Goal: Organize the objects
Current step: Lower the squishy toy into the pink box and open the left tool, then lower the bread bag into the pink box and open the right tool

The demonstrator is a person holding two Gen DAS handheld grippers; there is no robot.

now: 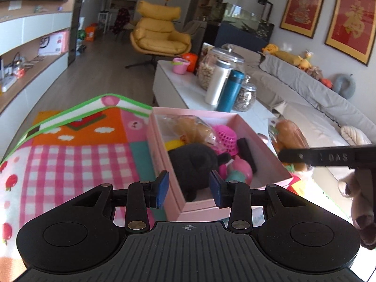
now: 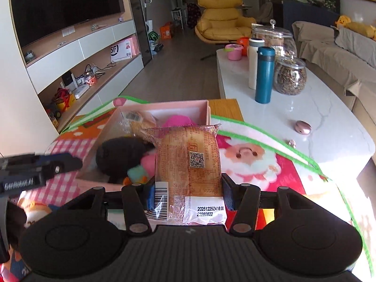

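While my right gripper (image 2: pixel 188 192) clamps the wrapped bread packet (image 2: pixel 189 162) just near of the pink box (image 2: pixel 164 108) | left gripper (image 1: pixel 189 189) spread, empty, over the box's near-left corner | risk: crinkly wrapper may slip, or packet may snag on the black plush (image 2: pixel 122 150) crowding the box.

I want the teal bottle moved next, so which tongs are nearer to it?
Right, probably. The right tongs, shut on the bread packet, sit nearer the teal bottle; the open left tongs hover over the pink box.

Black hand-held gripper (image 1: pixel 189 189), blue pads (image 1: pixel 162 189)
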